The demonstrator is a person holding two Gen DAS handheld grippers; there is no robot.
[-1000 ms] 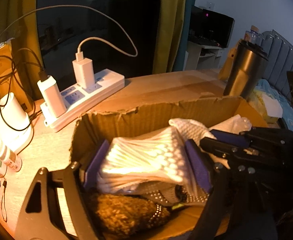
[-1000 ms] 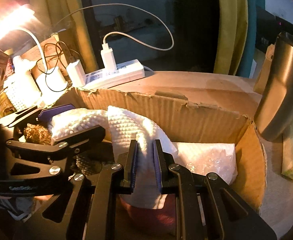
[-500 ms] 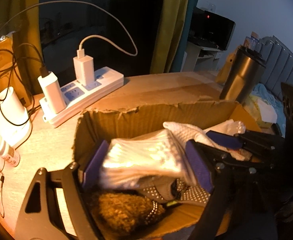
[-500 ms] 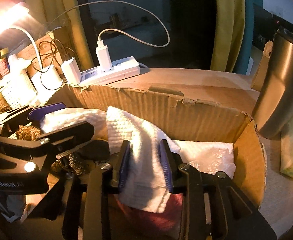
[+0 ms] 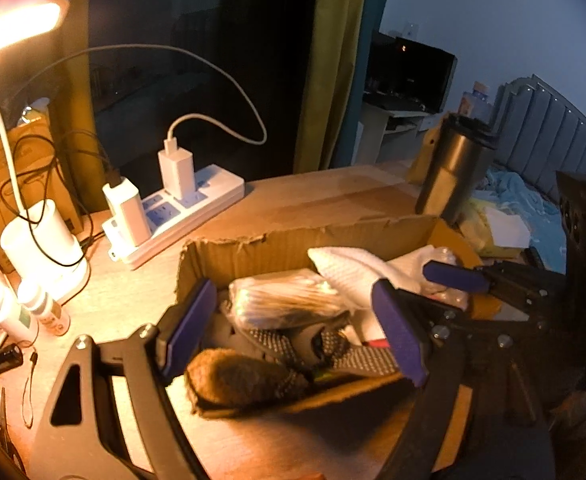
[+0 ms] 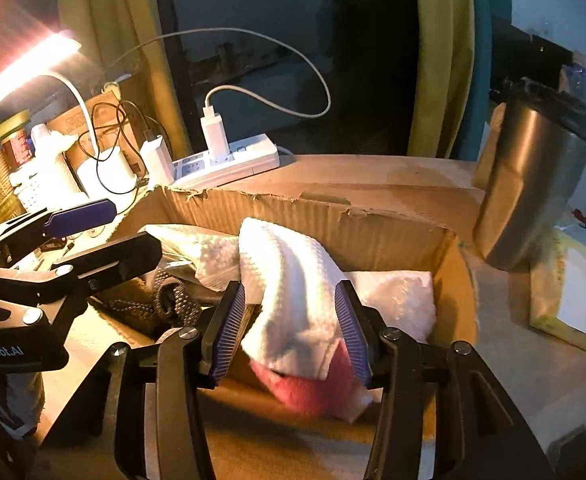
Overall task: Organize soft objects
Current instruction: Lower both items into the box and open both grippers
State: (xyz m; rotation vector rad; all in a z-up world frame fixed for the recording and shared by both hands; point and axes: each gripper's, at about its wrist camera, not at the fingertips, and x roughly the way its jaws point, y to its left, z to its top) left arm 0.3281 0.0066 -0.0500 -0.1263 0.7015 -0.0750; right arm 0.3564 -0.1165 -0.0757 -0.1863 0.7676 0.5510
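Left wrist view: left claw (image 5: 293,332) is spread wide, pinching nothing, hanging over the near end of the cardboard box (image 5: 253,240) on the surface. Cotton swab pack (image 5: 289,300) lies inside, free of both pads, on top of grey dotted fabric (image 5: 277,344) and a brown fuzzy item (image 5: 237,380). I'd lift this claw straight up so a pad doesn't snag the box wall.

Right wrist view: right claw (image 6: 291,334) is also spread, white waffle cloth (image 6: 293,280) draped between the pads but not pinched, lying over a pink item (image 6: 305,388) in the box's right half. I'd back out along the fingers, slowly, so the cloth doesn't drag out. Steel tumbler (image 6: 529,184) stands near on the right; keep clear.
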